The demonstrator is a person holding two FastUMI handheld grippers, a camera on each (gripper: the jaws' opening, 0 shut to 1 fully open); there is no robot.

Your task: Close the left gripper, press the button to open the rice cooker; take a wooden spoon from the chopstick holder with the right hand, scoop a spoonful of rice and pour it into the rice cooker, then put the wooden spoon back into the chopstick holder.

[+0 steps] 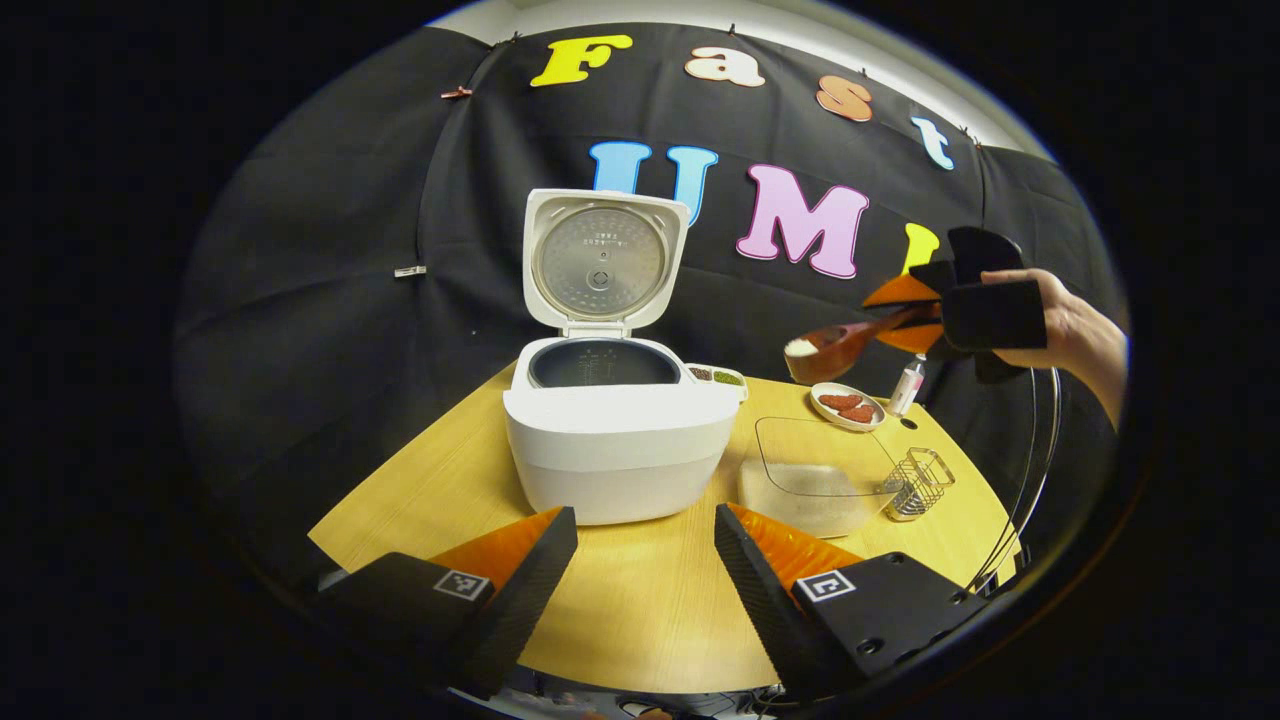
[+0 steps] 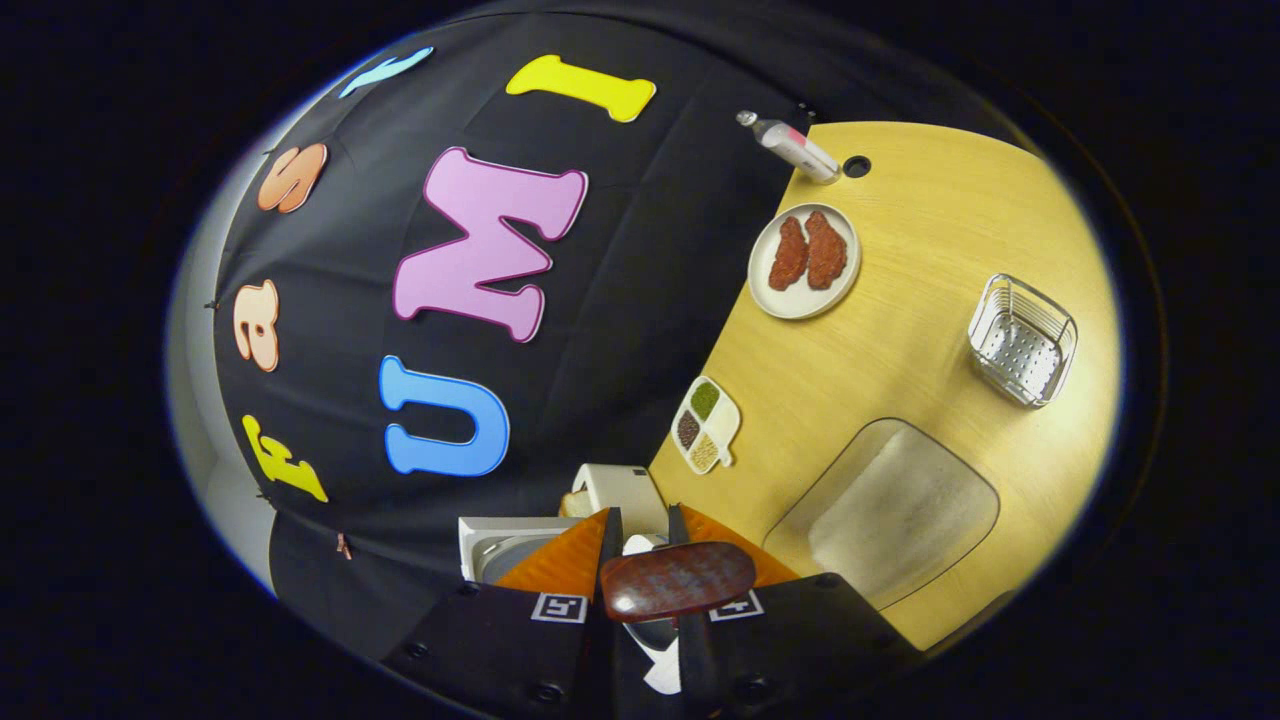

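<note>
The right gripper (image 1: 925, 312) clenches the spoon (image 1: 845, 345) by its handle and holds it level, I judge so the one scoop of rice (image 1: 802, 347) rides safely toward the open cooker (image 1: 620, 440) ahead of the bowl. The left gripper (image 1: 645, 560) is released, fingers spread and empty, facing the cooker just beyond them. Under the right fingers lie one rice tray (image 2: 890, 515), one holder (image 2: 1022, 340) and one plate (image 2: 804, 261) with two pieces.

Both tools look alike: the left tool (image 1: 645, 560) has black ribbed fingers (image 1: 535, 580) backed in orange, square black-and-white markers on matte black bodies, and dark screws. The right tool (image 2: 640, 545) matches. A bare hand (image 1: 1065, 325), no sleeve.
</note>
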